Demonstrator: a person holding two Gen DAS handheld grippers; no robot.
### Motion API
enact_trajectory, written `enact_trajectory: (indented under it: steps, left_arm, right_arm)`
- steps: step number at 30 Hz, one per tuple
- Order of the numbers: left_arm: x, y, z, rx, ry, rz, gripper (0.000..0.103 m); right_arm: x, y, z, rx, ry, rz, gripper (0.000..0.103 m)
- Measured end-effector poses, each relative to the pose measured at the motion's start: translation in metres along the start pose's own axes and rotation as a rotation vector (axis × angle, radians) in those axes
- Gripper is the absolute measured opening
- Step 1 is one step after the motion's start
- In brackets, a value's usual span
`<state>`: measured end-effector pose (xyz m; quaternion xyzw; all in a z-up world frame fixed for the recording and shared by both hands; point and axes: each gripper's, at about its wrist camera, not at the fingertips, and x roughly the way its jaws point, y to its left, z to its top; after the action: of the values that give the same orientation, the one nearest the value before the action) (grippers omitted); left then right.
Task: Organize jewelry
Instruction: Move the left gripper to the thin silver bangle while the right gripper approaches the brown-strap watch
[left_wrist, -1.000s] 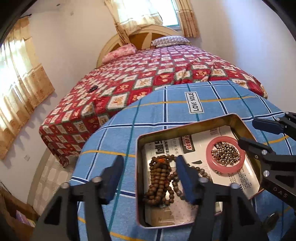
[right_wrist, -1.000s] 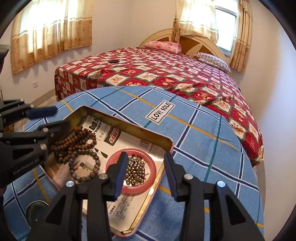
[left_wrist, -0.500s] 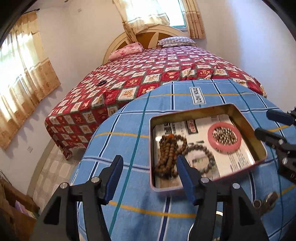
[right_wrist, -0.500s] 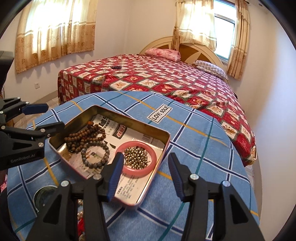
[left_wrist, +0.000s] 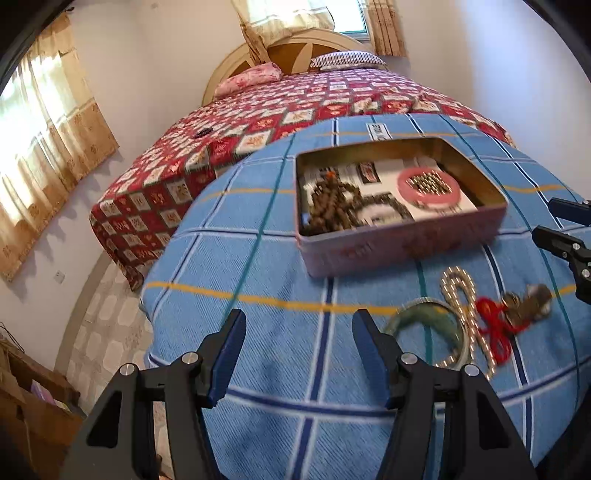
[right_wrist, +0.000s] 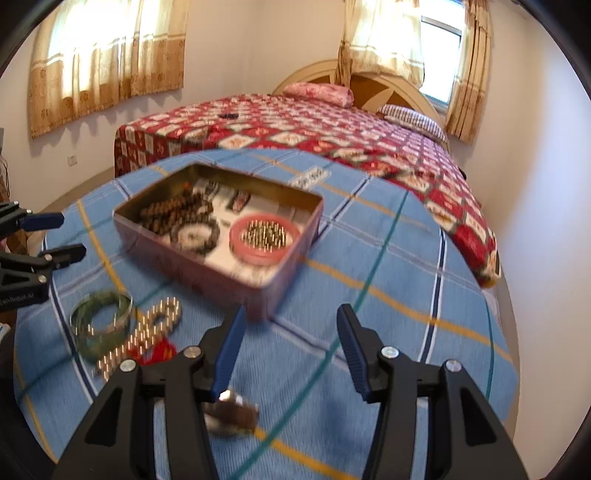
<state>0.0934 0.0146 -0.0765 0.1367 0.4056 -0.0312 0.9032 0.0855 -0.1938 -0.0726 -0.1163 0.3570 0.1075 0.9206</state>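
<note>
While both hand-held grippers gape empty, the tin (left_wrist: 402, 243) sits beyond them.

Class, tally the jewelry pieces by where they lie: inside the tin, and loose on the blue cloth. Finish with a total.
Inside the tin: 4
Loose on the blue cloth: 4
Total: 8

Bright window (right_wrist: 439, 55) daylight, motion blur, fisheye edges.

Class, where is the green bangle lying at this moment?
The green bangle lies on the blue checked cloth, outside the tin near its front, beside the pearl strand; in the right wrist view it sits lower left.
</note>
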Motion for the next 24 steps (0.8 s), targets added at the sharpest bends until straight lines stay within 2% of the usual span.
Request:
enact_trajectory:
  steps: [4, 16, 20, 24]
  left_arm:
    - [-0.006, -0.009, -0.006, 0.006, -0.003, -0.023, 0.061]
    - [0.006, -0.020, -0.020, 0.022, 0.036, -0.009, 0.061]
    - [0.014, -0.019, -0.023, 0.021, 0.050, -0.003, 0.061]
    - [0.019, -0.016, -0.023, 0.012, 0.051, 0.007, 0.061]
  right_arm:
    - [-0.006, 0.002, -0.015, -0.010, 0.026, 0.034, 0.054]
    - [-0.003, 0.018, -0.034, -0.075, 0.072, 0.157, 0.059]
    - [0.004, 0.020, -0.038, -0.081, 0.086, 0.141, 0.059]
    - [0.010, 0.012, -0.035, -0.012, 0.095, 0.145, 0.058]
